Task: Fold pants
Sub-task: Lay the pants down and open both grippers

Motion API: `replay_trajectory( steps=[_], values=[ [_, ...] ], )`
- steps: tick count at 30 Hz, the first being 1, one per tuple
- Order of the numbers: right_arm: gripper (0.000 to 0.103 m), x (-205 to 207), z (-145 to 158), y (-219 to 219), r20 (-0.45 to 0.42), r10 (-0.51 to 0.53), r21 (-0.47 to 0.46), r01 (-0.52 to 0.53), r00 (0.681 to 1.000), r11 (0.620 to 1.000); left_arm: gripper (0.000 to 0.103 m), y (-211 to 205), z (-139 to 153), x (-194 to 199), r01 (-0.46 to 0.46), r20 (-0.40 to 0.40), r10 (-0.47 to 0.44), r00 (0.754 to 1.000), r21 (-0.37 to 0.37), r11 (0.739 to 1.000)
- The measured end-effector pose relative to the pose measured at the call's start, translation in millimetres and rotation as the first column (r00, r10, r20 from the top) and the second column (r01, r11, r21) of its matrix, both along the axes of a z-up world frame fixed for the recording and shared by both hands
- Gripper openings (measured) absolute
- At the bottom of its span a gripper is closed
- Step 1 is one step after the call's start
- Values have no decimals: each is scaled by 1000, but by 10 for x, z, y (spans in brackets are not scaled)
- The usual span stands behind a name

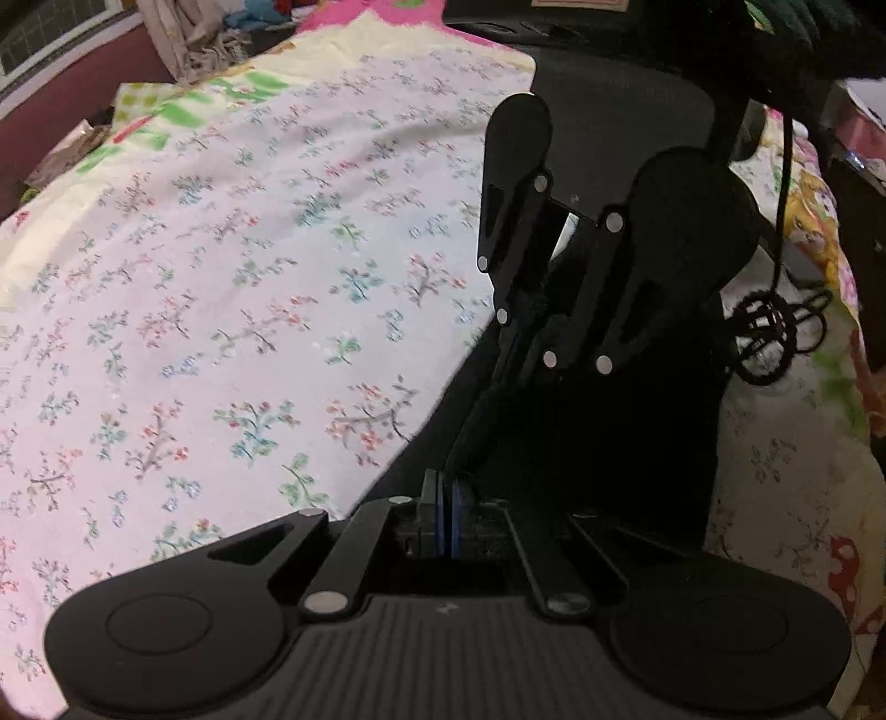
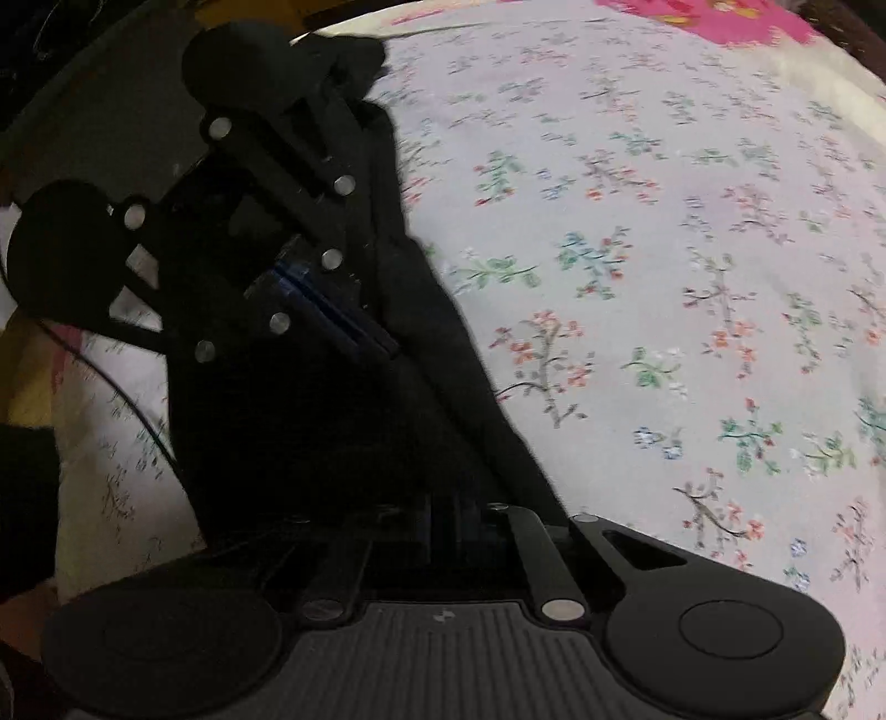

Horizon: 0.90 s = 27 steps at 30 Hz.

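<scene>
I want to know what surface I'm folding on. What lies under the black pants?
The black pants lie on a floral bedsheet, which shows all around them. Both the left gripper and right gripper are shut on the pants. Whatever is directly beneath is covered.

Plain black cloth pants (image 1: 620,144) on white bedsheet (image 1: 232,288) sprigged with red, blue, green flowers; pink border (image 2: 692,16).

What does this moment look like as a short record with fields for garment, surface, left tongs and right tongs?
garment: black pants, lifted off the bed and stretched between both tongs
surface: floral bedsheet
left tongs: shut on the pants fabric
right tongs: shut on the pants, close beside the left pair
stage: fold under way, not yet laid down
</scene>
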State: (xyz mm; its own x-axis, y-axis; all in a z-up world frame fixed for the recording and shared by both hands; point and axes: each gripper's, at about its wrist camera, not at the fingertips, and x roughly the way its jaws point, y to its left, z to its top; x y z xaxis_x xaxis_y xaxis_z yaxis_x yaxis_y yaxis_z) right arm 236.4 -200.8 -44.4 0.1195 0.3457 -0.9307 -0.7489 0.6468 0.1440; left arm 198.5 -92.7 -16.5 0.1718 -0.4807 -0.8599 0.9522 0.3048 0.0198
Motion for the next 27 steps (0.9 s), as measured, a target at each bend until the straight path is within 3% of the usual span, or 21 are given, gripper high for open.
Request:
replay_trajectory(
  steps=[8, 10, 13, 15, 18, 21, 24, 27],
  values=[
    [0, 174, -137, -142, -1, -156, 2, 156, 988, 988, 24, -24, -259, 125, -84, 55, 82, 995, 33, 996],
    [9, 162, -104, -209, -25, -180, 17, 180, 983, 983, 28, 86, -188, 119, -110, 40, 109, 993, 5, 994],
    [14, 103, 16, -356, -19, -232, 27, 233, 972, 972, 35, 333, -67, 145, -186, 42, 187, 981, -18, 982],
    [19, 81, 113, -421, 19, -286, 13, 285, 958, 958, 35, 499, 27, 160, -257, 34, 258, 965, -37, 966],
    [24, -25, 338, -405, 124, -348, 48, 345, 929, 937, 35, 747, 150, 47, -377, 61, 383, 922, -83, 922],
    [27, -141, 439, -246, 188, -350, 68, 343, 918, 937, 35, 870, 89, -81, -436, 48, 440, 897, -65, 897],
    [27, -125, 314, -71, 66, -374, 74, 369, 925, 926, 35, 1022, -119, -204, -492, 49, 491, 870, 13, 870],
    [27, -154, 129, 117, -18, -365, 26, 365, 931, 931, 35, 1275, -210, -272, -574, 36, 572, 819, 55, 817]
  ],
)
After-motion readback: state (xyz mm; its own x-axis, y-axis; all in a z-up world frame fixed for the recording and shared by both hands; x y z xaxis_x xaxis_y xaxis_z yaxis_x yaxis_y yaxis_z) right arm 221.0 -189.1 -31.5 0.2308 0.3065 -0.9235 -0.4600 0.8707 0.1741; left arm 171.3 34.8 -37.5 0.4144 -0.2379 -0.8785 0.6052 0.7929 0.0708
